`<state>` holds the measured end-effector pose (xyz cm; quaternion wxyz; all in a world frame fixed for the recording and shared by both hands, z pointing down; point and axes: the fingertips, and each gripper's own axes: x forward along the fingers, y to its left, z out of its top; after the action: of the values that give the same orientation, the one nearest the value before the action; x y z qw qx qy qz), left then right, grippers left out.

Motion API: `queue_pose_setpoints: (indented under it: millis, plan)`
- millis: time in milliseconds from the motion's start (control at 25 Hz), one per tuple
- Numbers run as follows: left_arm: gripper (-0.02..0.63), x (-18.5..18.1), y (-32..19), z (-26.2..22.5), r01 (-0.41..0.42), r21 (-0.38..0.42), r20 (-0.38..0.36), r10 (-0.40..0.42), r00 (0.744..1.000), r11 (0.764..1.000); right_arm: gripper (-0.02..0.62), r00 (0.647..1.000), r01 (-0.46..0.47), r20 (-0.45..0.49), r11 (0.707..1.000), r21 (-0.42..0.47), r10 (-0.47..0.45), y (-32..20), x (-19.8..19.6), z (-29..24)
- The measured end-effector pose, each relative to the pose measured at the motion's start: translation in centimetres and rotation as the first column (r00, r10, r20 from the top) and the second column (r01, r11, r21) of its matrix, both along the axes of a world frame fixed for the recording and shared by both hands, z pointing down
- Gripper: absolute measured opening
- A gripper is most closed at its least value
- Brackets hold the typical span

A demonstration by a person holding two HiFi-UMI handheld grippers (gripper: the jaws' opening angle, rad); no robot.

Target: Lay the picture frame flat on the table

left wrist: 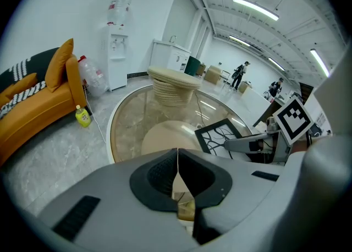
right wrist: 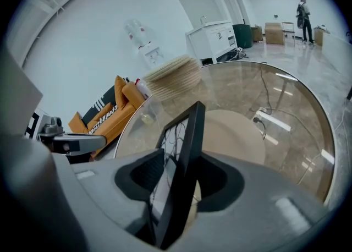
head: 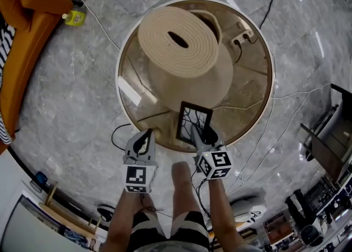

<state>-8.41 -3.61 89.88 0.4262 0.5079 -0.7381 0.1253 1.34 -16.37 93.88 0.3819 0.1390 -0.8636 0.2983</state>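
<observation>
Leaning between the spread jaws of the right gripper (head: 201, 135), the picture frame (head: 193, 123) looks loose, not squeezed. It is at the near edge of the round glass table (head: 253, 80), in the lower middle of the head view. I think it is tipped, not flat yet, so it needs to go all the way down. The left gripper (head: 145, 134) is pressed shut and empty. The floor (head: 82, 80) is grey stone. An orange sofa (head: 22, 25) is at the upper left.

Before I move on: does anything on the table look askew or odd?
The frame leans askew between the right gripper's jaws, near the table's edge, not yet flat. Nothing else stands out.
</observation>
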Motion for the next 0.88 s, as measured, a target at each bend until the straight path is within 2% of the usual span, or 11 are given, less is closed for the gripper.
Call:
queue_pose_setpoints:
  millis: [560,880]
  plan:
    - [0.023,0.3,0.1,0.3,-0.007,-0.005,-0.005,0.007,1.0,1.0,0.262,0.997,-0.028,-0.066,1.0,0.013,0.029,-0.2,1.4,1.8]
    - [0.023,0.5,0.5,0.2,-0.006,-0.005,-0.003,0.006,1.0,1.0,0.284,0.997,-0.028,-0.078,0.999,0.032,0.03,-0.1,1.8,1.9]
